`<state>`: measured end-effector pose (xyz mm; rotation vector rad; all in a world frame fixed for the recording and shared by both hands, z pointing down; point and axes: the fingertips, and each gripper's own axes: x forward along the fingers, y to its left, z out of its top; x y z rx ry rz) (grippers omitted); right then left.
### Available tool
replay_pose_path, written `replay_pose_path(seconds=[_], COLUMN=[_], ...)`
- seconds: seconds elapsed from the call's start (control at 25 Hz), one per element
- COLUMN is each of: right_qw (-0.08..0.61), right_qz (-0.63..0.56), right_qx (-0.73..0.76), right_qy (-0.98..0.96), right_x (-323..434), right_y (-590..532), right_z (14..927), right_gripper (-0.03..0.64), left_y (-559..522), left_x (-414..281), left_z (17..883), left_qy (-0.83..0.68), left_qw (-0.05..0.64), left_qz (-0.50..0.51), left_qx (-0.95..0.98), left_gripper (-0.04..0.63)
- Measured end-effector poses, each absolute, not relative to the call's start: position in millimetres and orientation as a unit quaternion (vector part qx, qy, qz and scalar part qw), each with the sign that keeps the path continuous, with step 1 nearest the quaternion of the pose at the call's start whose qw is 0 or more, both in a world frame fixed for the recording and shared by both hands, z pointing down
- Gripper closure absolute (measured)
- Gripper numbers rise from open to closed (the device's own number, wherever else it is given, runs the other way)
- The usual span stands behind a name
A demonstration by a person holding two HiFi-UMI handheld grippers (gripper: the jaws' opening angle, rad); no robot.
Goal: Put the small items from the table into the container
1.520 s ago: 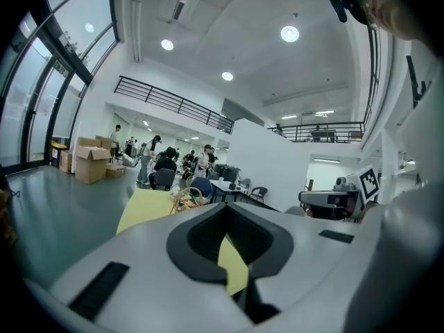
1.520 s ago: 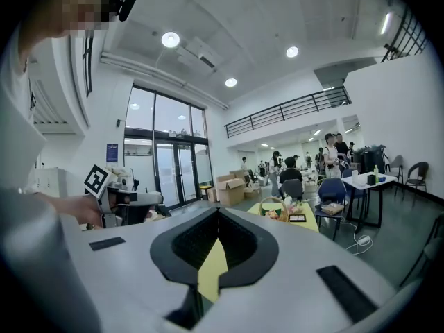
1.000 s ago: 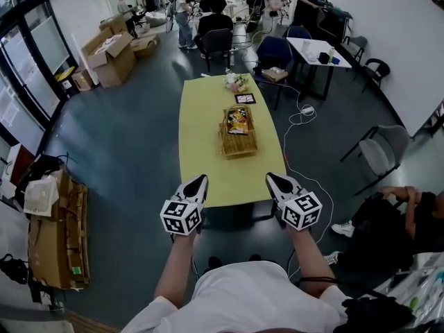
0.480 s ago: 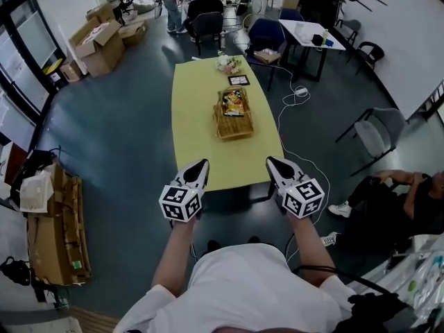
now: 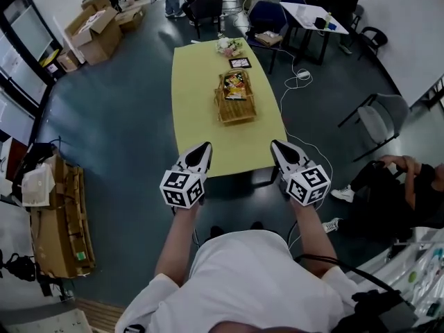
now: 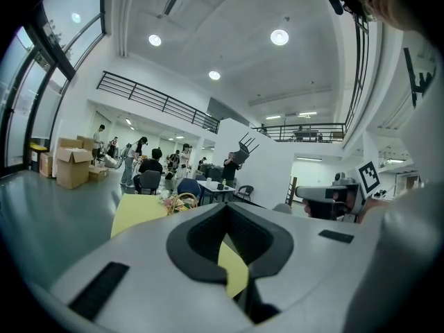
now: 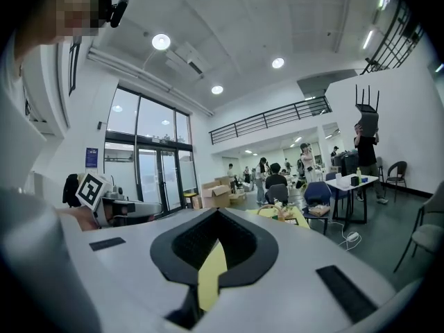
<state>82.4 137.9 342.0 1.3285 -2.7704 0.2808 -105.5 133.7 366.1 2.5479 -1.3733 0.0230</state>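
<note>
Left gripper [image 5: 202, 149] and right gripper [image 5: 277, 148] hang at the yellow table's [image 5: 198, 109] near edge, jaws closed on nothing. The wicker basket [image 5: 223, 114] sits mid-table, with loose small items [image 5: 240, 62] beyond it at the far end. Reaching past could bump the basket, and unopened jaws would only shove the items.

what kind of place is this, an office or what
Probably a big open office or lab hall. There are cardboard boxes on the floor, desks and office chairs, people gathered at the far end, and a railed mezzanine under a high ceiling. A yellow table stands mid-floor.
</note>
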Motion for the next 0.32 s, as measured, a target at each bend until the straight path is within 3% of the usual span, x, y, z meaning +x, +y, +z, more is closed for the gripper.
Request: replay_pose_path(seconds=[0.32], right_qw=[0.028], right_qz=[0.095], right_qx=[0.430], right_qy=[-0.897], right_x=[86.8], right_y=[133.6], right_z=[347.6], right_gripper=[0.604], left_y=[129.2], left_x=[-97.3], left_z=[365.5], left_qy=[-0.468], left_qw=[0.121], left_qz=[0.005], left_qx=[0.875], left_gripper=[0.588])
